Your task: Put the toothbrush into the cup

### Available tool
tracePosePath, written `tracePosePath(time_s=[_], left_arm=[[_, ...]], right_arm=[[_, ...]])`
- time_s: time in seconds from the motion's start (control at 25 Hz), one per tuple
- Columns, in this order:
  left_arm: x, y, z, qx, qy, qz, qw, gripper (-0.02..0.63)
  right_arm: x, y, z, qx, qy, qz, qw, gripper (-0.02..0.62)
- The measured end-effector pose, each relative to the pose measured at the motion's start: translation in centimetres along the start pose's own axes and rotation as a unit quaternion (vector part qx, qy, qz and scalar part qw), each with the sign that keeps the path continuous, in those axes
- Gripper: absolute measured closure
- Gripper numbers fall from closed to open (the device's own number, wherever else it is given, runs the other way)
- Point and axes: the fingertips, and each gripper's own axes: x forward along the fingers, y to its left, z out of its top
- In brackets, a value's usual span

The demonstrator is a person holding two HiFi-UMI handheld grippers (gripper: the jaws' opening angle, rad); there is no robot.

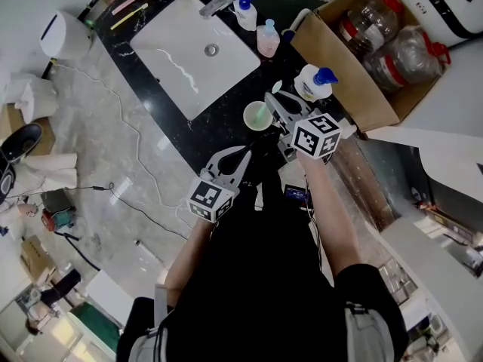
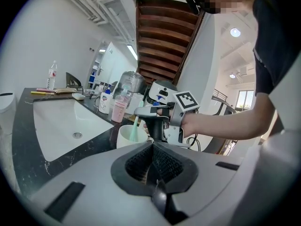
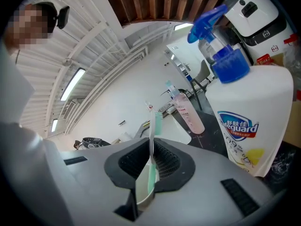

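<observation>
A pale green cup point(image 1: 257, 116) stands on the black counter point(image 1: 226, 123) in front of the sink. My right gripper point(image 1: 273, 104) is shut on a green-and-white toothbrush point(image 3: 152, 145), which stands nearly upright. The bristle head points up and the handle end reaches down into the cup point(image 3: 143, 194). In the left gripper view the toothbrush point(image 2: 134, 129) sticks out of the cup point(image 2: 128, 136), under the right gripper point(image 2: 151, 113). My left gripper point(image 1: 244, 154) hovers nearer to me, apart from the cup. Its jaws point(image 2: 153, 163) are shut with nothing between them.
A white sink basin point(image 1: 192, 51) with a faucet point(image 1: 219, 3) lies beyond the cup. A white soap bottle with a blue pump point(image 1: 313, 81) stands right beside the cup, and a pink bottle point(image 1: 267, 41) further back. A cardboard box point(image 1: 377, 104) holding plastic jugs sits at the right.
</observation>
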Motion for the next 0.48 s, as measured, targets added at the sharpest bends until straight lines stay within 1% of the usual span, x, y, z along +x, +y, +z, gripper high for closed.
tracePosePath(time_s=[0.08,0.16,0.2,0.24,0.48], left_arm=[[-0.02,-0.01,0.04,0.001,-0.002,0.000,1.0000,0.598],[-0.08,-0.03,0.07,0.001,-0.003,0.001,1.0000,0.598],[-0.11,-0.05,0.09,0.001,-0.001,0.000,1.0000,0.598],[-0.13,-0.04,0.09,0.001,-0.001,0.000,1.0000,0.598],[-0.25,-0.09,-0.13,0.005,-0.004,0.000,1.0000,0.598]], right_arm=[[0.12,0.14,-0.07,-0.011,0.005,-0.002,1.000,0.561],[0.21,0.14,-0.18,-0.017,0.010,-0.007,1.000,0.483],[0.22,0.08,-0.20,-0.018,0.011,-0.010,1.000,0.465],[0.23,-0.01,-0.19,-0.019,0.010,-0.013,1.000,0.457],[-0.12,-0.12,-0.06,-0.020,0.009,-0.020,1.000,0.457]])
